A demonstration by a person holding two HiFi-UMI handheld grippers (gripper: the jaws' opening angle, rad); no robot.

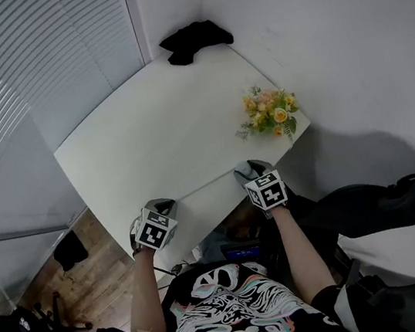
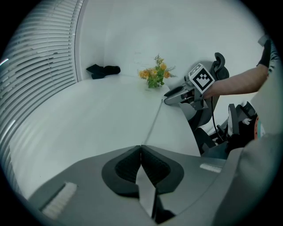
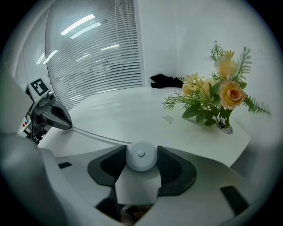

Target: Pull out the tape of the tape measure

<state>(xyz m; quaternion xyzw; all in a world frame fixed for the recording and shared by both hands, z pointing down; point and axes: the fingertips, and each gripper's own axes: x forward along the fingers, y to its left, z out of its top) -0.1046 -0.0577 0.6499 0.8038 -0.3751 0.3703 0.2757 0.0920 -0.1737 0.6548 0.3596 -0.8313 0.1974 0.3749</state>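
Table (image 1: 155, 130) white, blinds (image 1: 25, 96) alongside; left tongs (image 2: 141, 152) pinch tape (image 3: 101, 136), right tongs (image 1: 249, 170) clamp tape measure (image 3: 141, 155).

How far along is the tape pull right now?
Done: the right gripper clamps the tape measure case, the left gripper is shut on the tape, and a stretch already spans between them. In hand: the pull, both grips holding. Left: more length, if wanted.

The tape measure (image 3: 141, 160) sits between the jaws of your right gripper (image 3: 141, 149), its tape (image 3: 99, 136) running left into your left gripper (image 2: 141, 152), flowers (image 3: 212, 99) ahead-right, cloth (image 3: 166, 80) far ahead
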